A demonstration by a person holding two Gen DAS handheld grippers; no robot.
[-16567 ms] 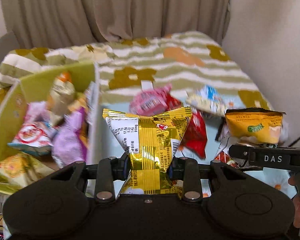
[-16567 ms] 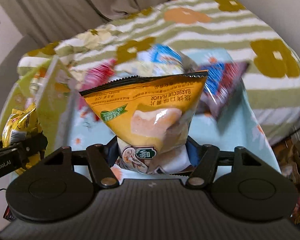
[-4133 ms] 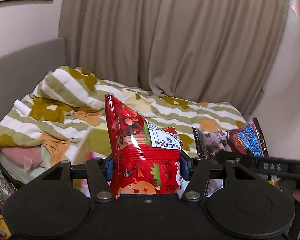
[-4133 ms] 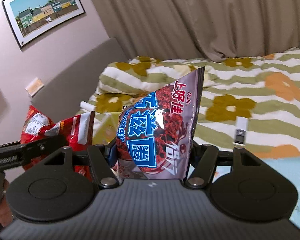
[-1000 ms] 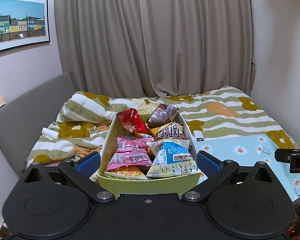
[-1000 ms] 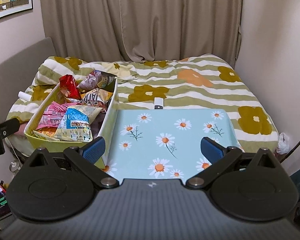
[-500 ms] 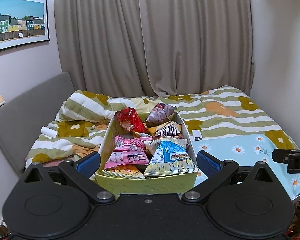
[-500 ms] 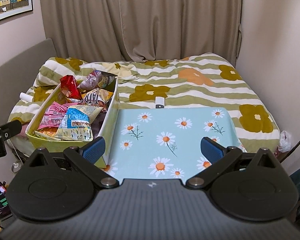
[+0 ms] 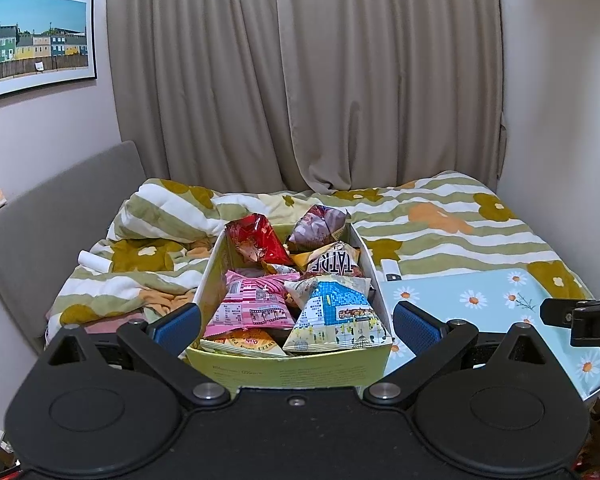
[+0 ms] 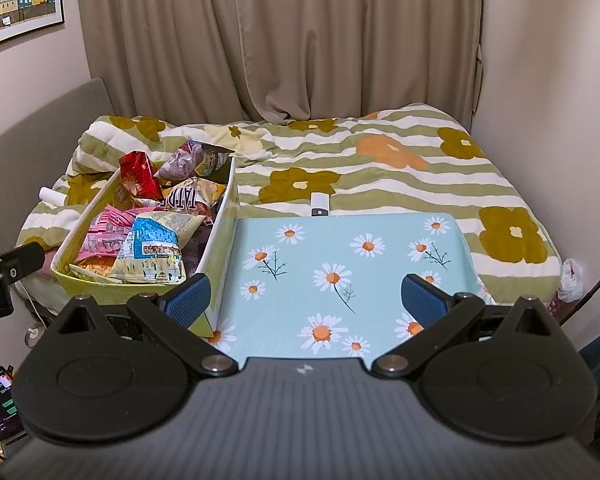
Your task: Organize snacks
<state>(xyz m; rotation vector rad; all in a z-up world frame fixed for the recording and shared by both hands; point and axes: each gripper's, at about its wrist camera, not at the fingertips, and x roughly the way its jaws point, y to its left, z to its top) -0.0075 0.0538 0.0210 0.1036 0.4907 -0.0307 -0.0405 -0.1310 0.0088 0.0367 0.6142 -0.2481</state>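
Left wrist view: the left gripper point(image 9: 296, 326) hangs spread wide, holding nothing, above the yellow-green box point(image 9: 296, 372) packed with snack bags point(image 9: 336, 312). Right wrist view: the right gripper point(image 10: 305, 294) gapes empty over the daisy-print mat point(image 10: 340, 248), the box point(image 10: 100, 288) just left of it.

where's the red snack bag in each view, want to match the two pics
Left wrist: the red snack bag stands at the far left corner of the green box, just left of picture centre.
Right wrist: the red snack bag is in the upper left, at the same far corner of the green box.
Shared landmark: the daisy-print mat, right of the box in both.
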